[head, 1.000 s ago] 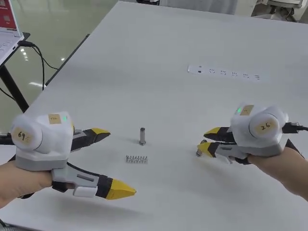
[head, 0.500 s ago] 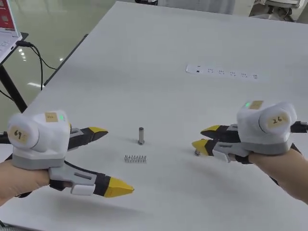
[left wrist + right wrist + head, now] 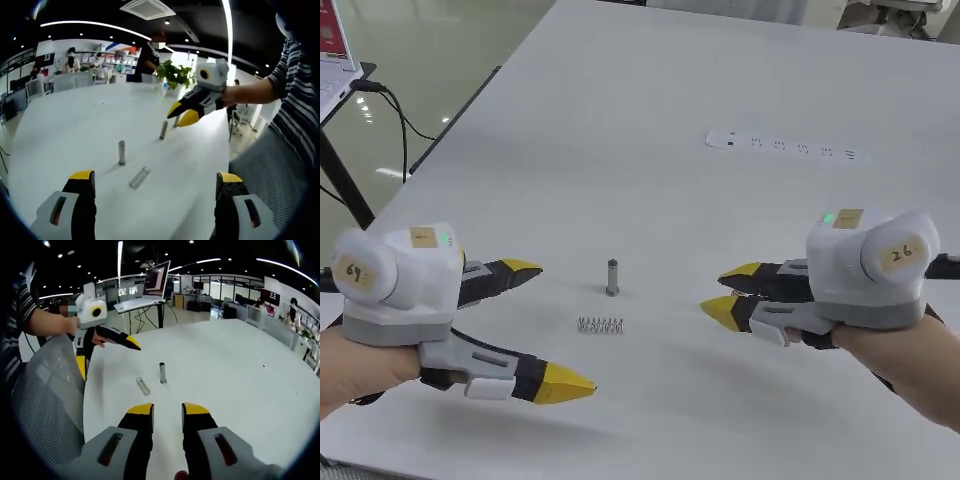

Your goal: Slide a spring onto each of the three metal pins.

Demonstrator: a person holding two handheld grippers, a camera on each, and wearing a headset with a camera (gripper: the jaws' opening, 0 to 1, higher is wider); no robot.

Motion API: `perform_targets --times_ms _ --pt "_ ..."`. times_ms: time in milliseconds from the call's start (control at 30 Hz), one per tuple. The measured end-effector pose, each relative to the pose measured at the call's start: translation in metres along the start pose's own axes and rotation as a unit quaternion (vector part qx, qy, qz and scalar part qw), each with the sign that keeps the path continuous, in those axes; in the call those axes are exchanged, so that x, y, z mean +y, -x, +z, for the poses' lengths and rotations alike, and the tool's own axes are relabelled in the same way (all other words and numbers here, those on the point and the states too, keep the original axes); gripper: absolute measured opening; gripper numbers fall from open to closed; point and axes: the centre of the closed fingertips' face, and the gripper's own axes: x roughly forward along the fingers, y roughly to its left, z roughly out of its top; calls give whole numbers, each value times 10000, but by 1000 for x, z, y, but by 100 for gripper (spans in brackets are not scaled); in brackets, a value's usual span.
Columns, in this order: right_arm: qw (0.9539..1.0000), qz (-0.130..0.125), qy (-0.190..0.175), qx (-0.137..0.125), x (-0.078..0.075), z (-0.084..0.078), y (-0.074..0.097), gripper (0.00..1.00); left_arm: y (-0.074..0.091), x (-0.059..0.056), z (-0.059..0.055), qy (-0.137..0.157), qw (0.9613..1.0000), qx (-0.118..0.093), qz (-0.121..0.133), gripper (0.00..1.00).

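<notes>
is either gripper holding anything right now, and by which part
Nothing is held. The left gripper is wide open, the right gripper narrowly open with an empty gap; the loose spring lies free on the table.

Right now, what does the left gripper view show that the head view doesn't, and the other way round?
Left gripper view: two more pins standing by the right gripper, and a plant far behind. Head view: a power strip and a laptop at the edge. Both: the table, one bare pin, the spring lying loose beside it, the open left gripper and the right gripper.
</notes>
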Motion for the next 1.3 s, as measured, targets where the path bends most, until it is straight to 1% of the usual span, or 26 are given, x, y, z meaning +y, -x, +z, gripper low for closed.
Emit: perform_targets --times_ms 100,300,400,533,600,633,700,733,867,900,967,1033,1133,1233,1300 --pt "9999 69 -83 -63 3 3 -1 20 0 0 0 11 10000 2 0 98" --pt "9999 136 -78 -16 7 2 -2 19 1 1 -2 7 10000 21 7 98" --pt "9998 159 -62 47 8 -1 -2 19 1 1 -2 13 10000 21 4 98" --pt "9996 191 19 184 8 -6 -4 18 1 1 -2 13 10000 22 4 98" --pt "9991 199 171 323 9 -9 -6 18 1 1 -3 6 10000 33 1 98" --pt "9990 217 195 347 9 -9 -6 18 1 1 -3 10 10000 34 3 98" --pt "9980 282 319 467 12 -10 -9 18 1 1 -3 11 10000 34 0 98" --pt "9970 296 484 521 13 -10 -11 18 1 1 -3 10 10000 32 -1 98" --pt "9932 446 830 679 20 -7 -19 18 0 0 -2 14 10000 21 -11 98" --pt "9912 522 954 748 23 -7 -22 18 0 0 -2 14 10000 23 -13 98" --pt "9885 629 1090 841 28 -5 -26 18 0 0 -2 5 10000 27 -18 98" --pt "9857 711 1242 888 30 -3 -30 18 0 -1 -3 9 10000 36 -23 98" --pt "9822 828 1379 972 35 -2 -38 18 1 -1 -4 7 10000 54 -33 98" --pt "9805 875 1439 1014 37 -2 -44 18 1 -2 -5 11 10000 62 -37 98" --pt "9786 929 1496 1069 39 -3 -49 18 2 -2 -6 -1 10000 68 -41 98"
